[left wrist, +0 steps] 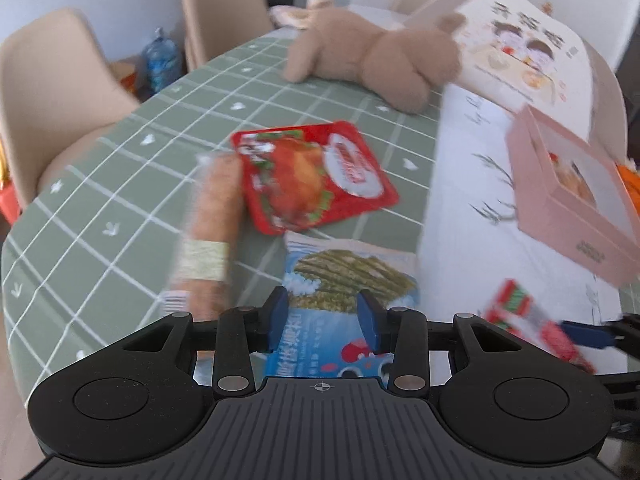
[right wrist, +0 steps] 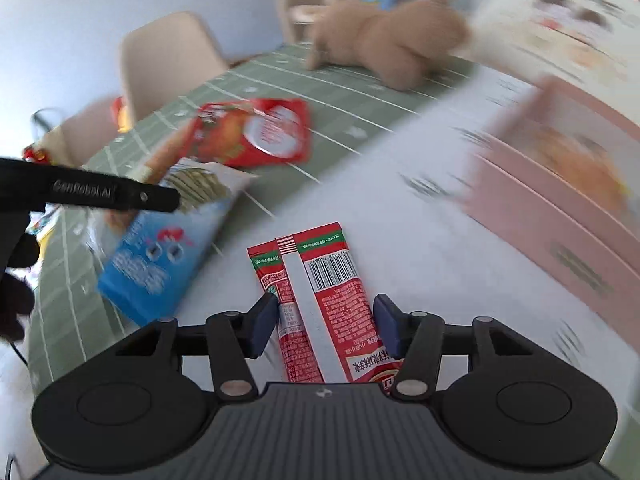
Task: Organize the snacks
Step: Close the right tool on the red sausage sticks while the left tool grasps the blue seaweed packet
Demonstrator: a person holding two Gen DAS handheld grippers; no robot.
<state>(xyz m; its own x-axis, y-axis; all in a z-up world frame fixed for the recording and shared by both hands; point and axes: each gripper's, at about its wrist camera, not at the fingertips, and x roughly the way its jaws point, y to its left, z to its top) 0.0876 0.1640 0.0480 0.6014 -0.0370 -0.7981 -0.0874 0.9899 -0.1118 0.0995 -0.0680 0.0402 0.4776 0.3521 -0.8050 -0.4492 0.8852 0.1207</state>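
Slippage worries me: my right tool (right wrist: 326, 326) pinches two glossy red snack sachets (right wrist: 320, 300); left tool (left wrist: 322, 322) grips the blue seaweed-snack packet (left wrist: 344, 312).

Right wrist view: red snack packet (right wrist: 328, 300) held between the pads of the right gripper (right wrist: 326, 322).
Packet is seen back side up, barcode visible, over a white surface (right wrist: 400, 220); a blue snack bag (right wrist: 160, 256) lies to its left, pink box (right wrist: 560, 216) to its right.

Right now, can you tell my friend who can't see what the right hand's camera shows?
The right gripper straddles a red snack packet lying on a white sheet. A blue snack bag and a red pouch lie to the left, a pink box right, a plush toy behind.
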